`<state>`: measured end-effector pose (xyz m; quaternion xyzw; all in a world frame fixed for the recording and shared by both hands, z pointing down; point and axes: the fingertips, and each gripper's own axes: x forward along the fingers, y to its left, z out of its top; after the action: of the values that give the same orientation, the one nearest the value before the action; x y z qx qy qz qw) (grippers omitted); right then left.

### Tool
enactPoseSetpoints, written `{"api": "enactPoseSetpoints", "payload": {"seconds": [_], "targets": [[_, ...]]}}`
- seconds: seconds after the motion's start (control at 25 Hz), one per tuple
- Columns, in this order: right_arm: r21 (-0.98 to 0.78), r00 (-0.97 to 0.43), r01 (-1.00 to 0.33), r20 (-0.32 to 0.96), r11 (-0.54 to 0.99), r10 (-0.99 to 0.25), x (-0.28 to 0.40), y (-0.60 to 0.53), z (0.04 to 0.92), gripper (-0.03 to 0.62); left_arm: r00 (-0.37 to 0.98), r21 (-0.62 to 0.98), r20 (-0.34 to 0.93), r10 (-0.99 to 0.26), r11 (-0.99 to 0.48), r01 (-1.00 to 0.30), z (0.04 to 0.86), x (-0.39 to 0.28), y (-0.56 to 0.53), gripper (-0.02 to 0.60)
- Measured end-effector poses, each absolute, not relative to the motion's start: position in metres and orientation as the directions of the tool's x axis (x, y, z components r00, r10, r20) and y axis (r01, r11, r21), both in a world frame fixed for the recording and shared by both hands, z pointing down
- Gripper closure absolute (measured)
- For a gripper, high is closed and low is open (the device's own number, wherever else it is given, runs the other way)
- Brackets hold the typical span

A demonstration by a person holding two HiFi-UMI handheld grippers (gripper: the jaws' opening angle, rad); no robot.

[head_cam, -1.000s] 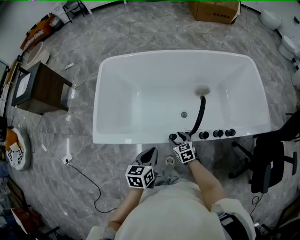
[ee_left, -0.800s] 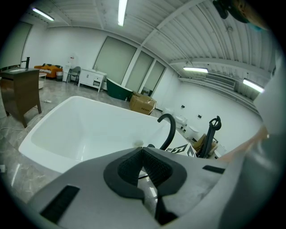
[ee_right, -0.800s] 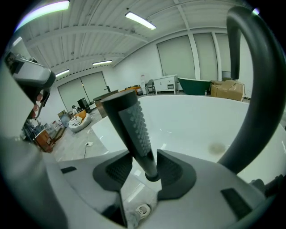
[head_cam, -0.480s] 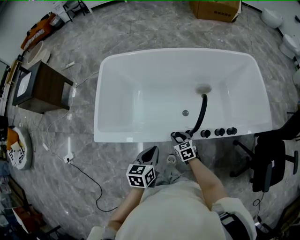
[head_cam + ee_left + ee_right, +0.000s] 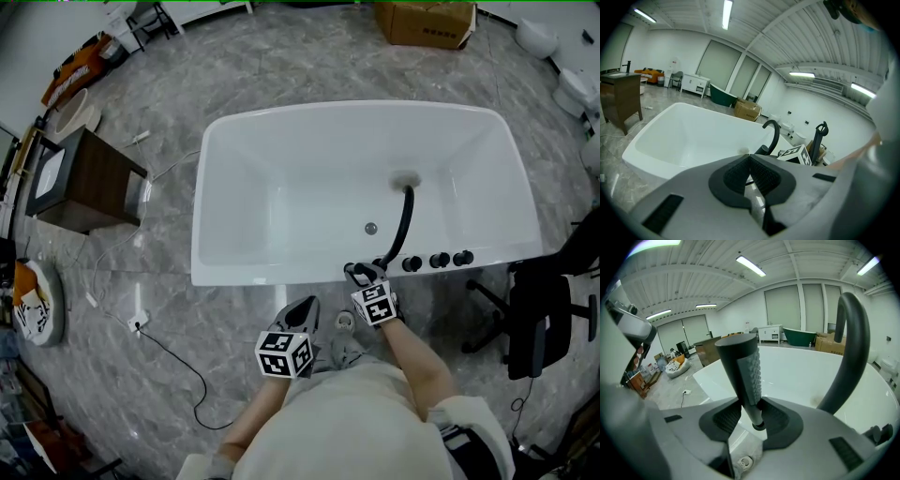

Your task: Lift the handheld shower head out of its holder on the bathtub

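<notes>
The black handheld shower head (image 5: 740,366) stands upright between the pads of my right gripper (image 5: 752,416), which have just been closing and now press on its thin lower stem. From the head view, my right gripper (image 5: 361,277) sits at the near rim of the white bathtub (image 5: 281,274), with the shower head (image 5: 355,271) just left of the curved black spout (image 5: 404,225). My left gripper (image 5: 302,312) hangs over the floor in front of the tub. In its own view, the left gripper (image 5: 750,159) shows its jaws meeting with nothing between them.
Three black knobs (image 5: 438,260) line the rim to the right of the spout. A wooden cabinet (image 5: 80,178) stands left of the tub, a cardboard box (image 5: 427,21) behind it, and a black office chair (image 5: 539,328) at right. A cable (image 5: 169,352) trails over the marble floor.
My right gripper's jaws have closed from wide open onto the shower head's stem. The gripper has risen slightly. The left gripper has stayed put.
</notes>
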<state>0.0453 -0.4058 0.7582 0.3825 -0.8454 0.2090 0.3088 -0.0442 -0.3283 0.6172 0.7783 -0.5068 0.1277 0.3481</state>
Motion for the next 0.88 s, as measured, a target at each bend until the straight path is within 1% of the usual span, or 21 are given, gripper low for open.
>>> {"api": "enactPoseSetpoints", "payload": {"seconds": [0.28,0.88], "targets": [[-0.089,-0.509,-0.800,0.624,0.593,-0.592,0.046,-0.398,0.723,0.450,0.473,0.416,0.535,-0.700,-0.269,-0.868,0.611,-0.048,-0.308,0.561],[-0.013,-0.443,-0.861,0.507,0.508,-0.739,0.048,-0.357,0.646,0.450,0.510,0.423,0.493,-0.705,-0.319,-0.848,0.596,-0.067,-0.243,0.561]]}}
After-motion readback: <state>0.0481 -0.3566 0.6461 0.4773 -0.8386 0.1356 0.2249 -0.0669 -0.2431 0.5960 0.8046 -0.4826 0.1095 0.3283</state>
